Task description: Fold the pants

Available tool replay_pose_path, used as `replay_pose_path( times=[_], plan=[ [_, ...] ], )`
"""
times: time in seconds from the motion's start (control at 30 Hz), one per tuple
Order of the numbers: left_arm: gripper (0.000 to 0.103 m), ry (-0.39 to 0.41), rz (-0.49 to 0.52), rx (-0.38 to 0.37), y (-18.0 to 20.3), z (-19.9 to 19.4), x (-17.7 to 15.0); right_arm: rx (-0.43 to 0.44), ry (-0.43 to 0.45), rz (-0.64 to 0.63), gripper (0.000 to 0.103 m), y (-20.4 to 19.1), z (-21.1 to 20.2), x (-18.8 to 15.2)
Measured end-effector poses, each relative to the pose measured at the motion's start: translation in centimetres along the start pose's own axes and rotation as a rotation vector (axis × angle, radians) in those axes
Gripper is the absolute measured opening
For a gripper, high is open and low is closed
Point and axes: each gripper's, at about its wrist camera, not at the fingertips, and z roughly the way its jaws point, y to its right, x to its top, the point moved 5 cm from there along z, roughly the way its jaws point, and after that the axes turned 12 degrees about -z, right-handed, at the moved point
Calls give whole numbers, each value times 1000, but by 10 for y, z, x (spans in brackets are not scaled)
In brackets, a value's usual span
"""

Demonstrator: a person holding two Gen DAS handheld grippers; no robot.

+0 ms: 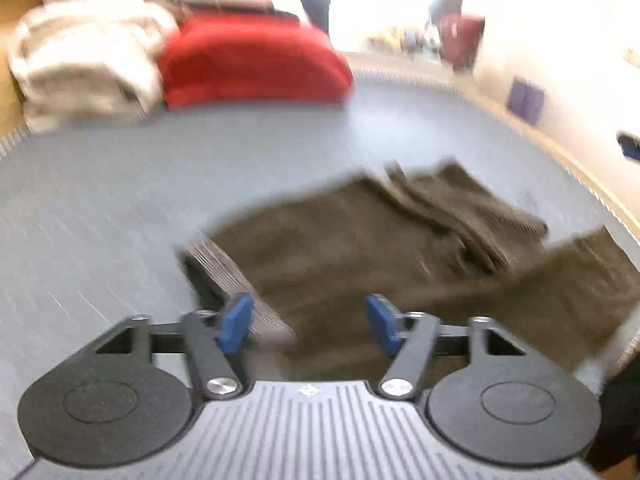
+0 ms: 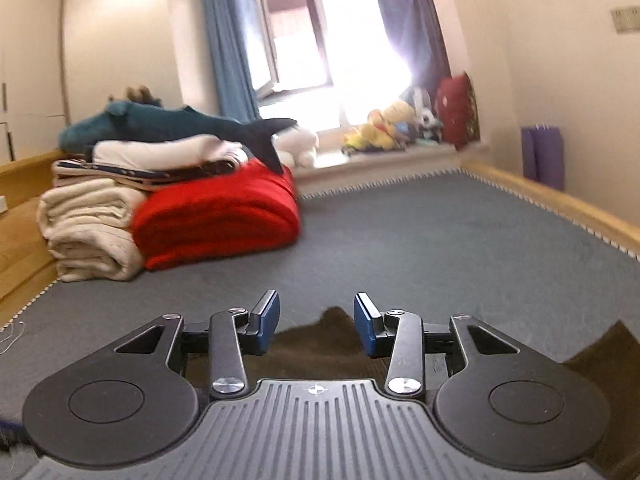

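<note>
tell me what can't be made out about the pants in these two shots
- Left wrist view: motion blur smears the brown pants, so fold lines and seams are unclear; the right part runs off the frame edge.
- Right wrist view: the right claw body covers most of the pants; only a strip shows.
- How neatly they are folded: cannot tell.

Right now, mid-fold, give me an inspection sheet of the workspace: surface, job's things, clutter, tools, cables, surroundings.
Surface: grey mat, wooden edge on its right side.
Job's things: brown pants lying on the mat, partly folded, rumpled near the far end.
Clutter: red blanket, cream blanket, shark plush on top of the stack.
Tools: left tool open, nothing between the pads; right tool open, empty.
Cables: nothing seen.
Surroundings: window, blue curtains, plush toys on the sill.
</note>
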Motion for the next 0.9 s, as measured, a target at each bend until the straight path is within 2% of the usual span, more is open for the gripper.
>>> replay_pose_path(
  times=[0.13,0.23,0.3,0.37,0.47,0.53,0.7,0.77,0.83,0.9],
  plan=[
    [79,157,30,56,-75,-20,22,10,39,-3,48,-2,-18,-13],
    [79,233,-17,44,-153,-29,29,8,63,-10,50,-6,-26,-12],
    [79,278,-23,80,-204,-36,29,-18,42,-32,50,-9,-17,-16],
    [79,309,17,138,-247,-41,25,-28,6,-45,50,-12,-9,-20],
    [79,323,73,211,-301,-48,16,-25,-24,-79,50,-18,-2,-24],
    [79,310,76,250,-333,-44,7,-31,-43,-101,50,-22,2,-27],
    [79,238,107,271,-391,-26,-19,-51,-83,-146,50,-29,11,-30],
    [79,231,124,304,-414,-18,-20,-68,-100,-155,50,-29,14,-32],
    [79,275,79,370,-444,-22,-11,-86,-115,-156,50,-29,18,-33],
    [79,354,-12,381,-465,-36,8,-99,-121,-151,50,-28,20,-32]
  ],
)
